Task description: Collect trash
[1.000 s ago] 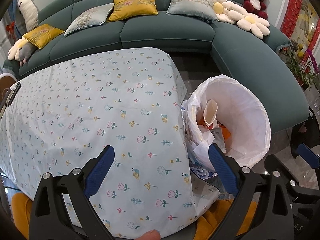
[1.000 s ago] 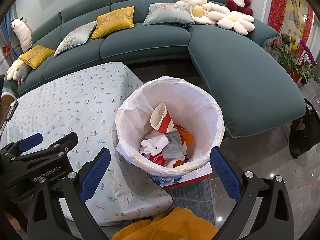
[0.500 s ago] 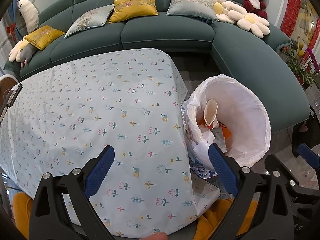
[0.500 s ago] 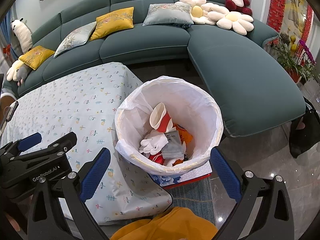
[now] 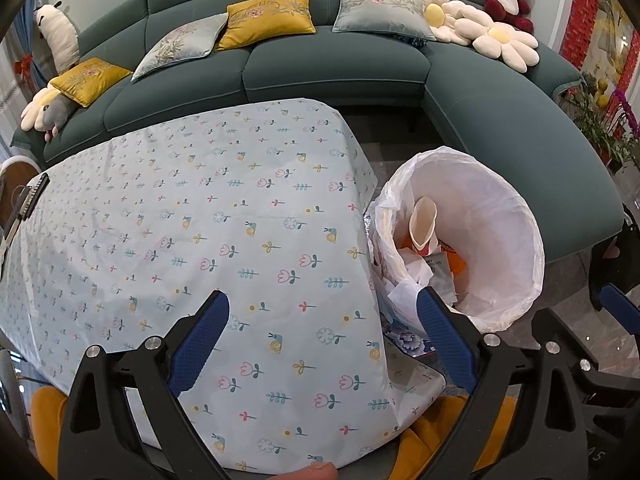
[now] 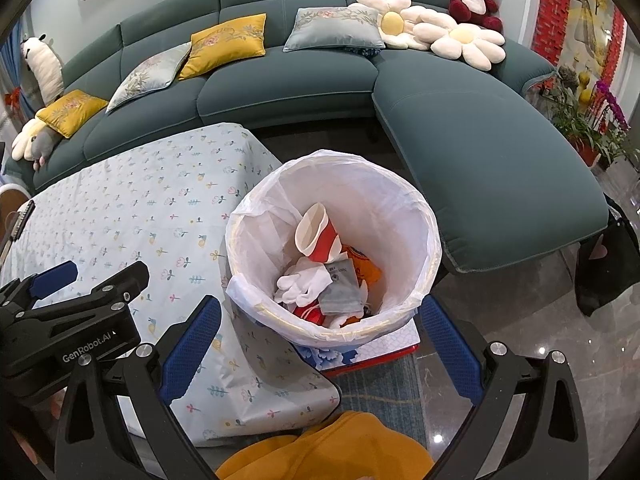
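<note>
The landmark here is the waste bin (image 6: 400,200), lined with a white bag and standing on the floor just beside the corner of the table (image 5: 180,208), presumably so that rubbish can be dropped straight off the cloth into it; the bin rests on a flat box (image 6: 384,350) with blue flowers and a red edge, whose purpose I cannot tell. The trash lies inside the bin: a red-and-white paper cup (image 6: 318,236) leaning mouth-up against the liner, white crumpled tissue (image 6: 300,286) below it, a grey sachet (image 6: 340,292) and an orange wrapper (image 6: 366,266) beside that. The right gripper (image 6: 320,354) hangs over the bin's near rim, fingers spread wide and holding nothing; the left gripper (image 5: 322,338) hangs to the bin's left over the flowered cloth, likewise spread wide and empty; both poses suggest that the collecting is finished or nearly so, since no loose rubbish shows on the cloth. Readable writing: "GenRobot.AI" in white on the left gripper's body, seen from the right wrist; the sachet carries small dark print, too fine to read; the cup shows no legible mark.
</note>
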Tool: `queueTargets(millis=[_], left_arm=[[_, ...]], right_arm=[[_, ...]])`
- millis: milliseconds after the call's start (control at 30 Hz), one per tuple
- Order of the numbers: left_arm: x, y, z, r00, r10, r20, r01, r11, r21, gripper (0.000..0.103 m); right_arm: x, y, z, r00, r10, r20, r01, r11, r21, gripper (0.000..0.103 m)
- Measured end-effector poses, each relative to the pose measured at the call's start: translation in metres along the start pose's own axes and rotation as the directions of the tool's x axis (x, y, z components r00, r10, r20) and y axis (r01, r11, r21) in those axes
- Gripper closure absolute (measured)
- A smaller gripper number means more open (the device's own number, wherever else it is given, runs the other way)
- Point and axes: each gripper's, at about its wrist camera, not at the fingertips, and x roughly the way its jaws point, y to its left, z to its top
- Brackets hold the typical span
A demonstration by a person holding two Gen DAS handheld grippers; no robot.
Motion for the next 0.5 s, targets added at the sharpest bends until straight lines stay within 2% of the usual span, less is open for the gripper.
queueTargets(millis=[500], left_arm=[[0.0024, -0.0002, -0.0023, 1.000, 0.005, -0.012, -0.005, 1.000, 0.005, 0.013]], right_arm=[[0.0014, -0.0022, -0.0016, 1.000, -0.003, -0.003, 0.003, 1.000, 0.005, 0.007]])
